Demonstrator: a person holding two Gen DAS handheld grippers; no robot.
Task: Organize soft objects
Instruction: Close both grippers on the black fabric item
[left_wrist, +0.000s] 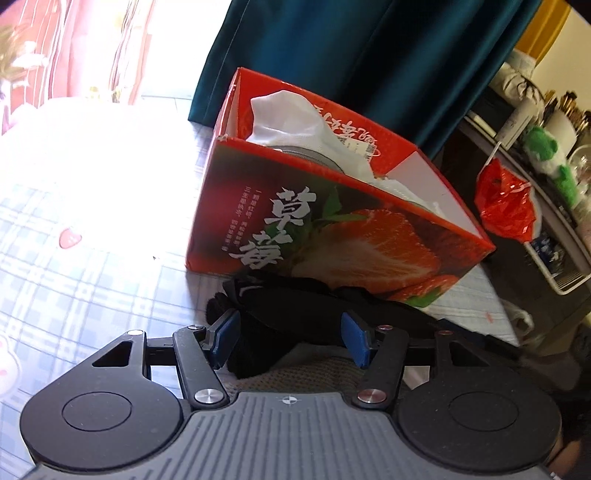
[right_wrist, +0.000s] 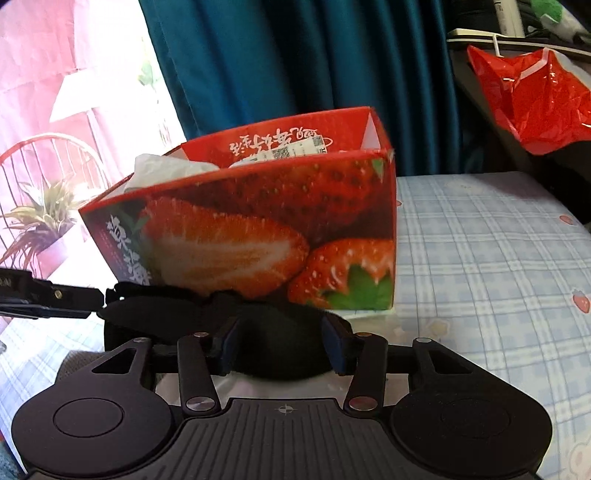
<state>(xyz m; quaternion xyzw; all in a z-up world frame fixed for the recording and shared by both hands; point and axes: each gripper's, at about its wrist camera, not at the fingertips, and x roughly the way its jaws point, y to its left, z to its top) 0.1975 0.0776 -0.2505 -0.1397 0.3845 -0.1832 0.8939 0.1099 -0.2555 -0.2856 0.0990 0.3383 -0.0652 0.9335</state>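
Note:
A red strawberry-printed box (left_wrist: 332, 229) (right_wrist: 258, 229) stands open on the plaid cloth, with white fabric (left_wrist: 284, 114) (right_wrist: 159, 168) bunched inside it. Just in front of the box is a black soft cloth item (left_wrist: 295, 314) (right_wrist: 280, 332). My left gripper (left_wrist: 290, 339) has this black cloth filling the gap between its blue pads. My right gripper (right_wrist: 282, 347) is shut on another part of the same cloth, which bulges between its pads. One of the left gripper's fingers (right_wrist: 66, 295) shows at the cloth's left end in the right wrist view.
A teal curtain (left_wrist: 351, 55) (right_wrist: 295, 55) hangs behind the box. A red plastic bag (left_wrist: 506, 206) (right_wrist: 535, 99) and a cluttered shelf with a green plush toy (left_wrist: 546, 147) are at the right. Plaid cloth (right_wrist: 480, 258) extends right; a potted plant (right_wrist: 48, 218) sits far left.

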